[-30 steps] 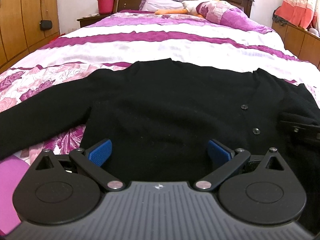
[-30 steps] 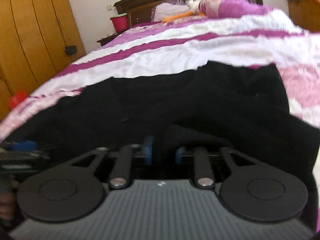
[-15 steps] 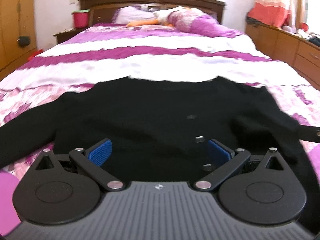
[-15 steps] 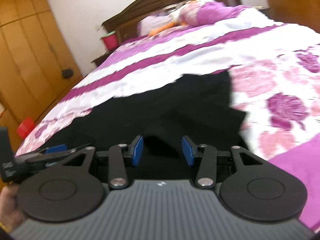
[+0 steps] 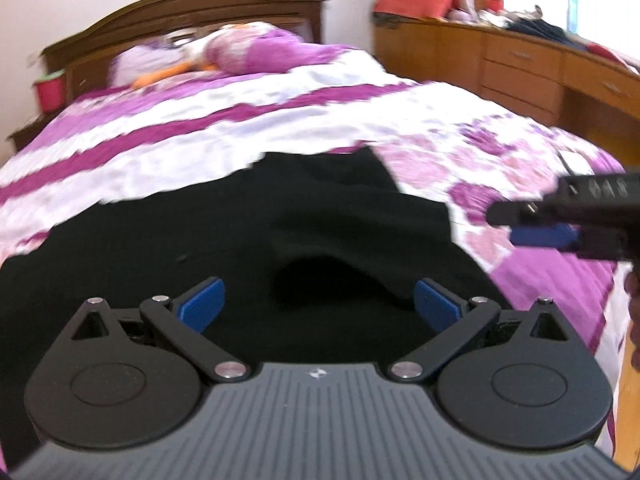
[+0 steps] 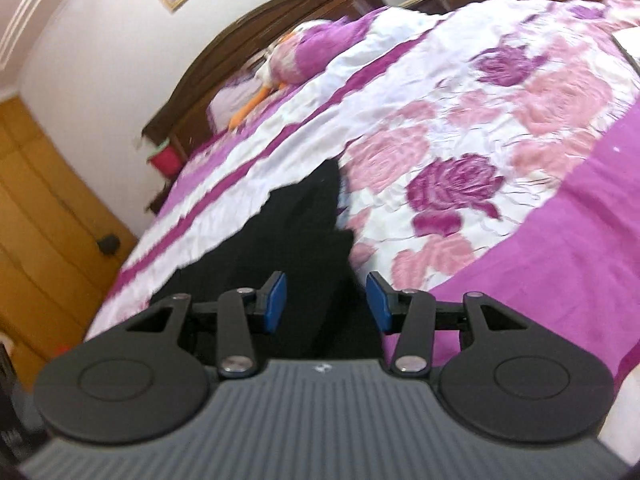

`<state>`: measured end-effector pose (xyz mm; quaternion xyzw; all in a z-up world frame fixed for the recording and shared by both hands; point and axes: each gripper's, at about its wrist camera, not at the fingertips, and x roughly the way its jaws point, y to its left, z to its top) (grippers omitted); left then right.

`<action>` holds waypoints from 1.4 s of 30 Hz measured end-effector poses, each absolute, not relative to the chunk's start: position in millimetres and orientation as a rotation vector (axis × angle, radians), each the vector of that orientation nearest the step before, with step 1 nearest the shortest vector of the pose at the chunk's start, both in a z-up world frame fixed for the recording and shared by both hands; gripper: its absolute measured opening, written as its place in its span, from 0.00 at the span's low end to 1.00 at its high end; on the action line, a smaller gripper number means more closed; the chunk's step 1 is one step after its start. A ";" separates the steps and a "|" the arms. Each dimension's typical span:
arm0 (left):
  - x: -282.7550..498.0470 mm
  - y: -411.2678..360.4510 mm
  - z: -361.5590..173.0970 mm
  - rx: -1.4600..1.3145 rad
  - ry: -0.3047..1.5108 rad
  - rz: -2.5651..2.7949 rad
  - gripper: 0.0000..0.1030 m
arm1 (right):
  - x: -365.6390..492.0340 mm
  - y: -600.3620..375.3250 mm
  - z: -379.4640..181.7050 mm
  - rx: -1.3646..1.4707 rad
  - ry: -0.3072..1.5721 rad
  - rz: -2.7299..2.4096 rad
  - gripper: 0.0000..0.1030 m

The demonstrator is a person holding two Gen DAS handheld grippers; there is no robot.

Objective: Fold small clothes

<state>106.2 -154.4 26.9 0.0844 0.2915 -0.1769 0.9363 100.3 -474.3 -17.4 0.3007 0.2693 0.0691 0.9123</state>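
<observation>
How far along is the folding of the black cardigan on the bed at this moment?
Done: the black knit cardigan lies on the purple floral bedspread with one side already folded over its middle, leaving a raised flap. In hand: nothing; the left gripper is open, and the right gripper has just been opening, with no cloth pinched. Left: the other side and the final fold.

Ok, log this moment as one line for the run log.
stage: sleeve folded in | black cardigan: on floral bedspread | left gripper: open, empty | right gripper: just opened, empty
</observation>
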 end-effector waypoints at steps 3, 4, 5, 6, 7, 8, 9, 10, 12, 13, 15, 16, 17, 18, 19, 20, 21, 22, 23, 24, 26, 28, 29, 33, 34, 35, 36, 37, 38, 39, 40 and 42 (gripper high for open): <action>106.2 -180.2 20.4 0.218 0.589 -0.410 0.96 | 98.4 -486.5 -21.0 0.670 0.538 0.123 0.47; 106.1 -188.6 17.1 0.230 0.589 -0.426 0.95 | 97.9 -489.9 -22.4 0.685 0.533 0.125 0.47; 106.6 -195.1 14.2 0.239 0.587 -0.438 0.94 | 97.1 -492.8 -23.8 0.694 0.530 0.128 0.47; 107.0 -201.3 11.1 0.249 0.586 -0.447 0.92 | 96.4 -494.9 -24.7 0.701 0.527 0.129 0.47; 108.0 -207.7 7.6 0.262 0.586 -0.453 0.90 | 95.5 -496.9 -25.5 0.706 0.524 0.130 0.47; 110.0 -213.7 4.0 0.275 0.586 -0.456 0.89 | 94.8 -498.4 -26.2 0.708 0.521 0.131 0.47; 111.4 -218.1 0.7 0.286 0.588 -0.458 0.86 | 93.5 -499.8 -26.9 0.708 0.516 0.131 0.47; 113.5 -222.8 -3.5 0.300 0.594 -0.459 0.83 | 92.8 -501.1 -27.5 0.708 0.513 0.131 0.47; 118.1 -231.5 -11.8 0.326 0.601 -0.458 0.80 | 91.2 -504.2 -29.1 0.711 0.508 0.130 0.47; 120.3 -234.6 -15.6 0.338 0.599 -0.457 0.79 | 90.7 -505.6 -29.7 0.712 0.505 0.131 0.47; 123.1 -239.9 -22.2 0.358 0.581 -0.448 0.73 | 89.6 -507.7 -31.1 0.715 0.501 0.135 0.47; 124.8 -240.4 -24.6 0.361 0.571 -0.445 0.69 | 88.9 -508.3 -31.8 0.715 0.500 0.137 0.47; 127.2 -240.6 -26.0 0.359 0.565 -0.436 0.53 | 88.5 -508.8 -32.4 0.715 0.498 0.139 0.47; 130.2 -239.1 -26.2 0.348 0.569 -0.426 0.36 | 87.8 -509.3 -33.1 0.715 0.497 0.142 0.47; 133.5 -236.1 -24.9 0.323 0.577 -0.420 0.24 | 87.1 -509.5 -33.6 0.716 0.497 0.143 0.47; 135.7 -231.1 -21.3 0.287 0.582 -0.418 0.21 | 86.2 -509.4 -34.0 0.716 0.497 0.144 0.47; 137.4 -225.8 -17.0 0.253 0.586 -0.421 0.18 | 85.4 -508.8 -34.2 0.716 0.497 0.145 0.47; 138.5 -219.1 -11.7 0.216 0.579 -0.426 0.17 | 85.1 -508.5 -34.7 0.714 0.496 0.146 0.47; 138.5 -212.9 -5.7 0.188 0.567 -0.425 0.16 | 84.4 -508.1 -34.7 0.711 0.494 0.149 0.47; 138.8 -207.3 -0.1 0.163 0.554 -0.419 0.16 | 84.6 -507.5 -35.0 0.707 0.493 0.151 0.47; 136.0 -194.0 13.5 0.109 0.520 -0.403 0.16 | 84.2 -505.3 -35.8 0.705 0.491 0.154 0.47; 134.9 -178.7 26.2 0.047 0.488 -0.375 0.16 | 85.0 -502.8 -36.1 0.707 0.493 0.163 0.47; 132.3 -170.1 33.8 0.018 0.470 -0.355 0.16 | 85.5 -500.8 -36.0 0.706 0.495 0.170 0.47; 128.2 -131.8 52.6 -0.085 0.420 -0.256 0.16 | 87.6 -489.7 -33.7 0.673 0.505 0.199 0.47; 127.7 -122.4 54.8 -0.102 0.415 -0.232 0.16 | 88.3 -486.4 -33.5 0.661 0.509 0.206 0.47; 127.9 -114.2 55.8 -0.116 0.413 -0.208 0.16 | 89.4 -482.6 -33.6 0.650 0.514 0.211 0.47; 128.0 -105.5 55.9 -0.128 0.412 -0.180 0.16 | 91.0 -479.2 -34.7 0.638 0.523 0.218 0.47; 128.1 -95.3 55.5 -0.139 0.410 -0.141 0.16 | 93.0 -476.0 -36.4 0.629 0.532 0.224 0.47; 128.1 -86.1 54.5 -0.154 0.409 -0.108 0.16 | 95.8 -472.3 -39.2 0.622 0.546 0.226 0.47; 129.4 -75.7 52.4 -0.177 0.414 -0.070 0.16 | 98.2 -469.1 -41.9 0.616 0.559 0.224 0.47; 131.1 -65.3 50.6 -0.198 0.425 -0.045 0.16 | 100.5 -465.5 -45.0 0.608 0.574 0.223 0.47; 134.2 -45.5 46.1 -0.228 0.444 0.011 0.16 | 104.2 -458.3 -51.0 0.586 0.602 0.217 0.47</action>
